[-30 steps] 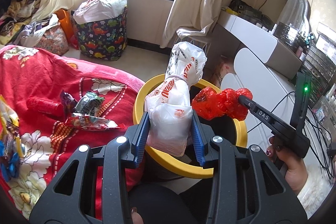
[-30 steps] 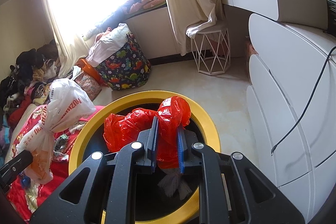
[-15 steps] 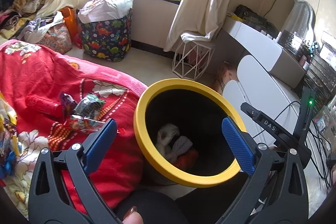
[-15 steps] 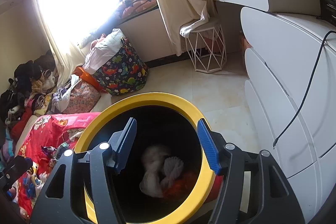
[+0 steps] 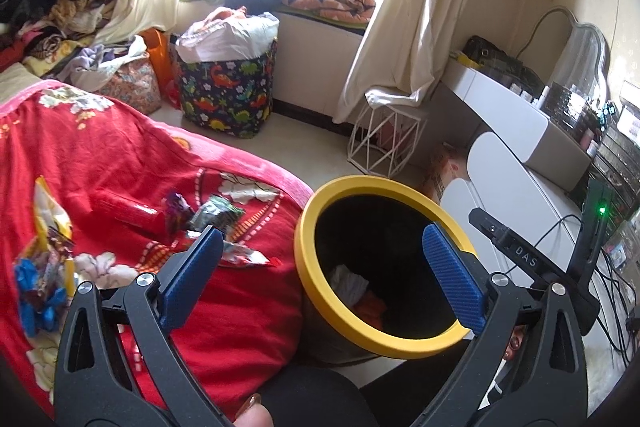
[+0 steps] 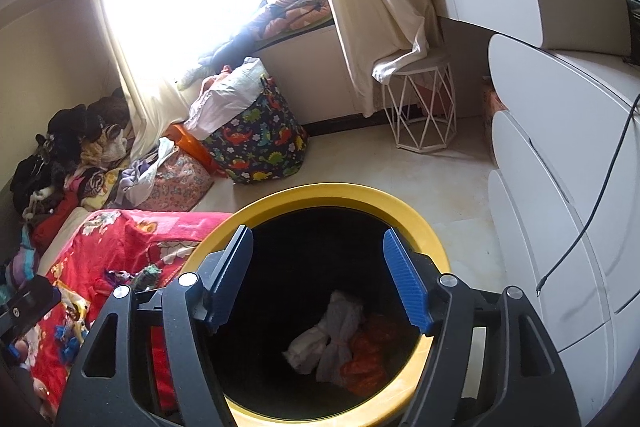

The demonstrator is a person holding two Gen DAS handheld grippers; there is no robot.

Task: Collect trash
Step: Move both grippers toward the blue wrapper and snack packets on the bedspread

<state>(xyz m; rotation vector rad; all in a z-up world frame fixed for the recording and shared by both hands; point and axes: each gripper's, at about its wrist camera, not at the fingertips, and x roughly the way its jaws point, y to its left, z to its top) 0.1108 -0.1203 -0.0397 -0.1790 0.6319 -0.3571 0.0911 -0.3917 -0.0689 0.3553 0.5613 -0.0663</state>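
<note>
A black bin with a yellow rim (image 5: 308, 267) (image 6: 332, 193) stands beside the bed. At its bottom lie a white plastic bag (image 6: 328, 339) (image 5: 350, 283) and a crumpled red bag (image 6: 368, 351). My left gripper (image 5: 320, 231) is wide open and holds nothing; it hangs over the bin's near edge and the red blanket (image 5: 120, 155). Directly above the bin's mouth, my right gripper (image 6: 317, 231) has its jaws opening, with nothing between them. On the blanket lie a red tube (image 5: 128, 213), crumpled wrappers (image 5: 216, 213) and a yellow and blue snack bag (image 5: 44, 267).
A dinosaur-print basket (image 5: 228, 95) full of laundry and a white wire stool (image 5: 384, 143) stand on the floor by the window. A white dresser (image 6: 560, 167) with cables over it is close on the right. Clothes are piled at the far left.
Both grippers opened. The white bag left my left gripper and the red bag left my right gripper; both now lie in the bin. The left gripper drew back slightly toward the bed.
</note>
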